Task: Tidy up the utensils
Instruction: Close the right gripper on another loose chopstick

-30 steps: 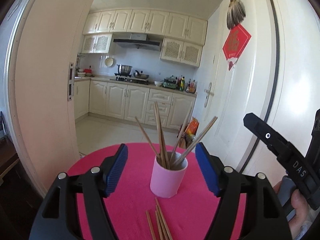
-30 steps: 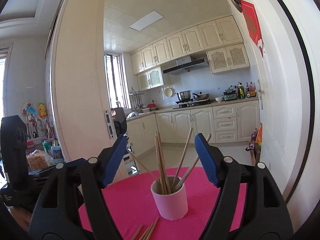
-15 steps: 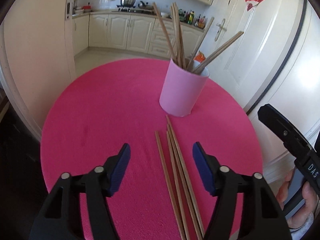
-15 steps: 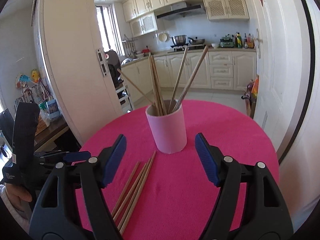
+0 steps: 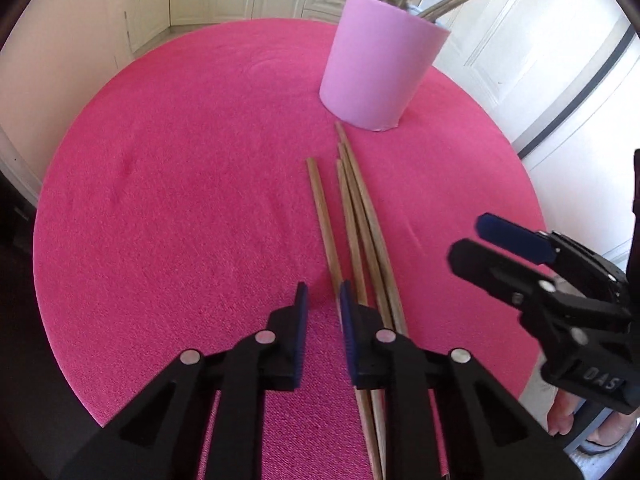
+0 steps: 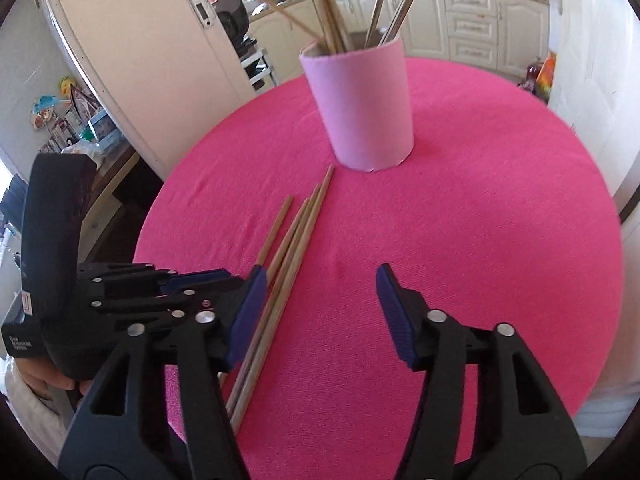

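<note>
A: Both grippers are low over the round pink table (image 5: 160,200). Where are the utensils?

B: Four loose chopsticks (image 5: 360,216) lie flat on the cloth just in front of the pink cup (image 5: 380,64), tips toward it, nearly parallel, one a little apart. More chopsticks stand inside the cup (image 6: 360,96), fanned out.

A: And the left gripper (image 5: 322,300)?

B: Its jaws are closing, only a narrow gap left. Nothing sits between them; the nearest loose chopstick passes under the pad on the cup's side, outside the gap.

A: The right gripper (image 6: 320,280)?

B: Jaws closing too, yet apart by a good margin, bare cloth between them. The loose chopsticks (image 6: 288,248) run beside its pad, on the side away from the cup's base.
</note>
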`<move>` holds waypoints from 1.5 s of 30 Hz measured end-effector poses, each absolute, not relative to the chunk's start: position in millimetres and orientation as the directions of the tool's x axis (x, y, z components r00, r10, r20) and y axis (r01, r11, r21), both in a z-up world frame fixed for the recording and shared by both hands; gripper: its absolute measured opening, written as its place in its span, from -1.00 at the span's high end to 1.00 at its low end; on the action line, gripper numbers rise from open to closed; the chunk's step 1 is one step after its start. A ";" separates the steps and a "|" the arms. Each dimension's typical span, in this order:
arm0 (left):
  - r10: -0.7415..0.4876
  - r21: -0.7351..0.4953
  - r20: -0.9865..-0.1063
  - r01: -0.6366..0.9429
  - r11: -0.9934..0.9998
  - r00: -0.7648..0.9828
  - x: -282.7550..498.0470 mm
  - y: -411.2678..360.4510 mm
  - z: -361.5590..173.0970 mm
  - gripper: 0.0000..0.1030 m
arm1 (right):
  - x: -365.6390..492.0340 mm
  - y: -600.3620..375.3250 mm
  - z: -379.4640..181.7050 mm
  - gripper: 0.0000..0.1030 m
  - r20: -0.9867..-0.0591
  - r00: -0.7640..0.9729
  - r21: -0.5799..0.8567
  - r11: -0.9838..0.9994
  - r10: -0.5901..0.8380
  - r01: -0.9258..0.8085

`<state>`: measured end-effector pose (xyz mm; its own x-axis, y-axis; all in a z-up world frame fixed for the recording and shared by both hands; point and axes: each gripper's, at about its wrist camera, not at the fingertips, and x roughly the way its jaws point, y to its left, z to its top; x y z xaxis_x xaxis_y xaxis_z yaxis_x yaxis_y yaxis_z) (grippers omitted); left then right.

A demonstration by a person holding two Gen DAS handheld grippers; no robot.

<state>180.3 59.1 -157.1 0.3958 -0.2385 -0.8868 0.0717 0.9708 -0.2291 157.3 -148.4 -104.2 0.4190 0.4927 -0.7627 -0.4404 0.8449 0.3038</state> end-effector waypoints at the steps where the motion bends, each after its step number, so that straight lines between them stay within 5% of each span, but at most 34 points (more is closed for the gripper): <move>1: -0.238 -0.226 -0.890 0.078 0.971 0.389 180.2 57.0 -158.1 0.69 | 159.0 -146.2 -106.4 0.24 -0.772 0.406 0.306 0.845 0.489 -0.438; 7: -0.186 -0.159 -0.906 0.101 0.982 0.380 186.7 42.2 -158.1 0.69 | 165.4 -136.5 -111.8 0.36 -0.802 0.349 0.317 0.840 0.485 -0.440; 10: -0.166 -0.145 -0.908 0.083 0.986 0.385 190.3 42.6 -158.8 0.84 | 168.2 -128.5 -115.2 0.41 -0.816 0.317 0.320 0.835 0.483 -0.448; 15: -0.224 -0.232 -0.896 0.026 0.972 0.383 198.5 60.6 -162.3 0.88 | 172.5 -118.2 -121.6 0.50 -0.837 0.283 0.315 0.835 0.469 -0.451; 39: -0.280 -0.300 -0.883 0.008 0.954 0.377 202.0 73.2 -163.2 0.89 | 191.4 -91.2 -123.7 0.63 -0.933 0.243 0.121 0.866 0.267 -0.484; 45: -0.227 -0.228 -0.892 0.045 0.973 0.391 198.9 64.8 -160.2 0.87 | 186.2 -90.0 -123.3 0.78 -0.930 0.283 0.058 0.856 0.233 -0.514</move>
<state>198.9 64.8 -160.2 0.3913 -0.2270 -0.8918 0.0454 0.9727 -0.2277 186.2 -90.0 -123.3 0.2831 0.2327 -0.9304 -0.5140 0.8558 0.0576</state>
